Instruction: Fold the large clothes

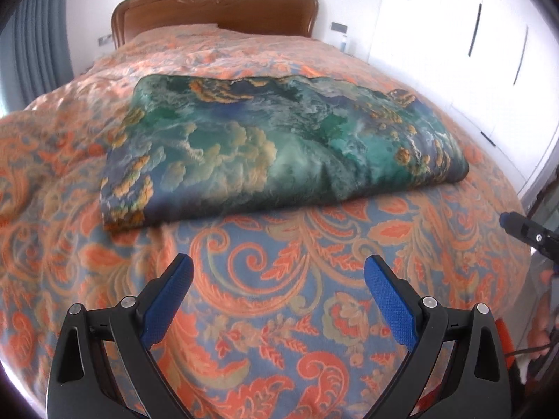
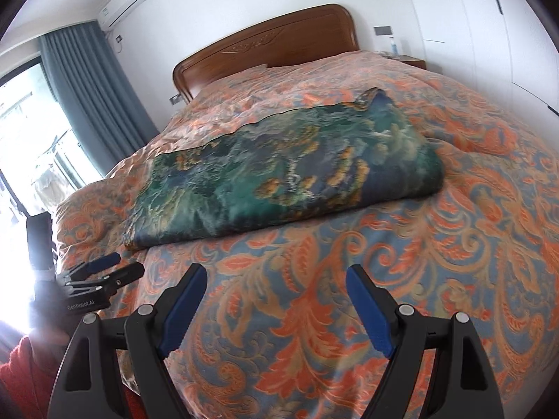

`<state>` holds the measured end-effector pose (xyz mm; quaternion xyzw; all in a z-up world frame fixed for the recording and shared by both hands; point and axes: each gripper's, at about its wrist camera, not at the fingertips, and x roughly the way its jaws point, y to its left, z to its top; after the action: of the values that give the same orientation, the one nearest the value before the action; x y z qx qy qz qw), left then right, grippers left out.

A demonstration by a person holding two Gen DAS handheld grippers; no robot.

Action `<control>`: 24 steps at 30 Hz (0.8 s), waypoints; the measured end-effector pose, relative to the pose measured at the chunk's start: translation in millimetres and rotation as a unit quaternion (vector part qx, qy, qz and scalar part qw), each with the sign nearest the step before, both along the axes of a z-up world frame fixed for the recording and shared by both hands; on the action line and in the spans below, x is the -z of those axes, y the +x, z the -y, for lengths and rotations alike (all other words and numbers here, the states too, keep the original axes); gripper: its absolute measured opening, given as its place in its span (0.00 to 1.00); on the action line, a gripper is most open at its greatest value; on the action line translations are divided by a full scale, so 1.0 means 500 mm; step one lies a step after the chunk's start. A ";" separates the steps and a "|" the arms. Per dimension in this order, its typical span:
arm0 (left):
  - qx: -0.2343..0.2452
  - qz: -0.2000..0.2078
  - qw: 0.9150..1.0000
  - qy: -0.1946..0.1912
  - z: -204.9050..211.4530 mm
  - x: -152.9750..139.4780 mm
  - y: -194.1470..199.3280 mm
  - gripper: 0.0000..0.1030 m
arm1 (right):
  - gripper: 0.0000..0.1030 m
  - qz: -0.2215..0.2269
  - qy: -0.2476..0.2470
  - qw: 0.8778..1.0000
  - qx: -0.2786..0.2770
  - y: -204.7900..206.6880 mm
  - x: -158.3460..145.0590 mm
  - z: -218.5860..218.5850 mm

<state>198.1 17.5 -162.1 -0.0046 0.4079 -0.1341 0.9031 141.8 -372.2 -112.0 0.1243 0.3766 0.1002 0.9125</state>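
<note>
A folded green-and-blue printed garment [image 1: 279, 150] is lying across the middle of the left wrist frame, resting flat on the orange-and-blue patterned bedspread [image 1: 265, 272] of a bed. In the right wrist view it is sitting in the centre, slanting from lower left to upper right. The left gripper [image 1: 278, 276] is hovering at the bottom centre of its frame with its jaws spread wide and nothing between them, well short of the garment's near edge. The right gripper [image 2: 276, 288] is likewise standing released and empty at the bottom of its own frame, apart from the cloth. A wooden headboard [image 1: 216, 7] is showing at the top, and a grey-blue curtain [image 2: 94, 87] is hanging at the upper left.
</note>
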 end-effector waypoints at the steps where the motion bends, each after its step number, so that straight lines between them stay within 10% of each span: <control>1: 0.004 -0.002 1.000 0.004 0.005 0.002 -0.002 0.96 | 0.81 0.000 0.001 1.000 -0.001 0.003 0.000 -0.002; 17: 0.077 0.047 0.996 0.012 0.142 -0.108 0.120 0.96 | 0.88 -0.028 0.105 0.988 0.112 0.142 0.043 0.251; 24: 0.083 -0.018 0.996 0.015 0.218 -0.051 0.243 0.96 | 0.88 -0.089 0.247 0.950 0.170 0.259 0.162 0.327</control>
<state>319.6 -91.6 -136.4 0.0400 0.4251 -0.2021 0.8814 271.3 -535.4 -193.2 0.4163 0.3935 0.0215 0.8194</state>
